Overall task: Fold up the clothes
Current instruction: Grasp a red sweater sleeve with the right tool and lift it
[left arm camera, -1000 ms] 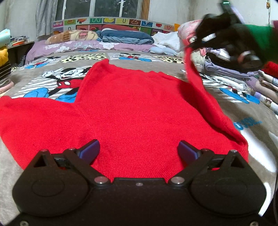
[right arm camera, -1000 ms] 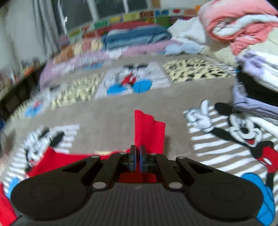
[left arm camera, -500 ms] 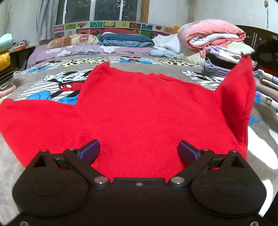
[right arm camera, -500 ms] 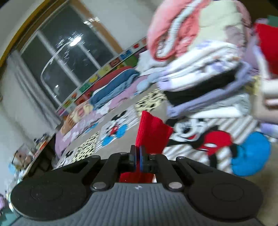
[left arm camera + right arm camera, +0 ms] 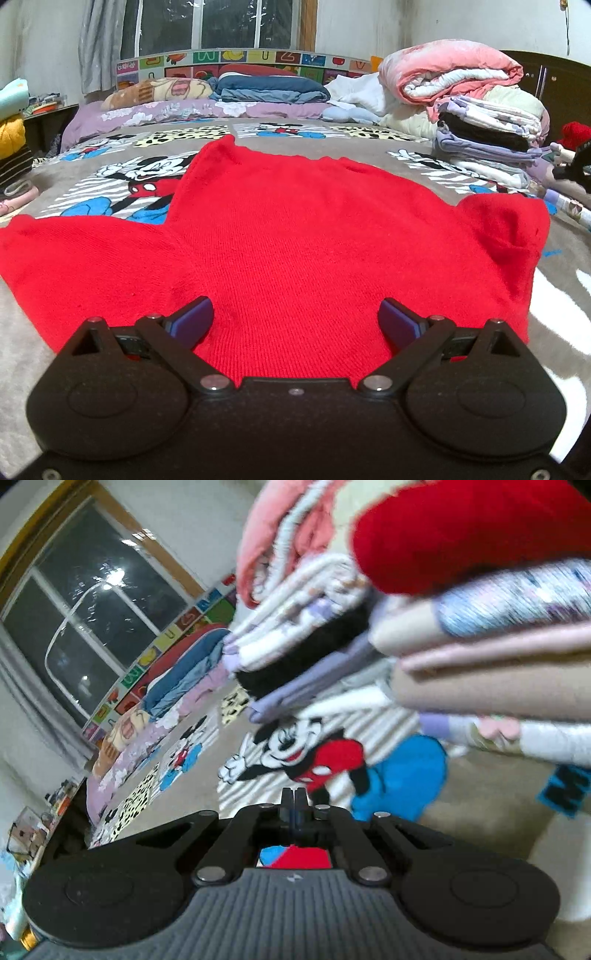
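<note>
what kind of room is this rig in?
Most likely a home bedroom: a bed with a cartoon-mouse blanket, pillows and bedding by the headboard, and stacks of folded laundry beside the red sweater.

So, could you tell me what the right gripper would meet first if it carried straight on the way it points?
Probably the Mickey Mouse bedspread: the shut right gripper aims at it, below the folded clothes stack. Depth is unclear.

Black plastic left gripper [image 5: 295,321] — blue-padded fingers [image 5: 192,319], silver screws; right gripper [image 5: 294,801] grey-ribbed.

Folded laundry stack [image 5: 487,147] crowding right side
</note>
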Available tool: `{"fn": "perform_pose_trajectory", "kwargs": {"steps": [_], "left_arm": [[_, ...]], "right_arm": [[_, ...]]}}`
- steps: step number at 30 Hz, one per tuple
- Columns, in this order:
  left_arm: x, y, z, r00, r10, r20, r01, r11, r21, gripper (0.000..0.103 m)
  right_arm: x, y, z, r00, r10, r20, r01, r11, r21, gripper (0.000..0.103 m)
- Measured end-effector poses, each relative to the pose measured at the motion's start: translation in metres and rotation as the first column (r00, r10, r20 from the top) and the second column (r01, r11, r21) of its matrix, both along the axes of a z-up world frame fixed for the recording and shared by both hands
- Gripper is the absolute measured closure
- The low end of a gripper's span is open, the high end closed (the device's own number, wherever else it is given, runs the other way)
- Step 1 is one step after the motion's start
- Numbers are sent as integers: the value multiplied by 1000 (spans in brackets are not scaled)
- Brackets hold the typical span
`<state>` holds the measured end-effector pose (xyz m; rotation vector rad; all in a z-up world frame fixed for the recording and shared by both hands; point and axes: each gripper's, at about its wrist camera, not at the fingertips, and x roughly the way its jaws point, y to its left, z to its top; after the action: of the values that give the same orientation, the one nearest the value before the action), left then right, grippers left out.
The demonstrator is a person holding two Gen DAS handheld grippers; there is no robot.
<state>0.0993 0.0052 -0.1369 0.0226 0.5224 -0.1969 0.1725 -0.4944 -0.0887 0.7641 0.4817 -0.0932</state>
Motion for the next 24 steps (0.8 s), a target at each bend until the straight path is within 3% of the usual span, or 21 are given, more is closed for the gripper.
{"fn": "perform_pose_trajectory", "kwargs": {"steps": [2,3,4,6,7,12,16,20,24], "left_arm": [[-1,0,0,1000,2,2,-2,1000,4,6],[-1,0,0,1000,3,4,-3,1000,5,6],[-2,0,0,1000,4,6,-4,1000,6,6],[-2,0,-1,1000,4,7,-4,1000,4,6],[-2,0,-1,1000,3,7,-3,1000,3,6],[-3,0,-1,1000,1,7,-1,1000,-4,6],[-2,2,-1,1000,-6,5,6,1000,-19,6],[-1,5,-1,1000,-15,1,15,999,-38,6],[0,6,-1,1000,-23,-2,23,998,-53,6]], "right_arm": [[-2,4,-8,1000,16,-27,-16,1000,8,95],[-2,8,-13,999,22,-47,-22,1000,7,87],[-1,13,-19,997,22,-68,-21,1000,7,67],[1,18,-31,996,11,-91,-9,1000,27,44],[3,20,-37,995,10,-98,-6,999,42,44],[24,28,-49,994,28,-109,-28,1000,8,48],[44,36,-54,993,47,-112,-53,997,-49,96],[64,39,-38,993,68,-93,-82,985,-155,97],[91,46,-15,987,135,-92,-157,940,-302,97]]}}
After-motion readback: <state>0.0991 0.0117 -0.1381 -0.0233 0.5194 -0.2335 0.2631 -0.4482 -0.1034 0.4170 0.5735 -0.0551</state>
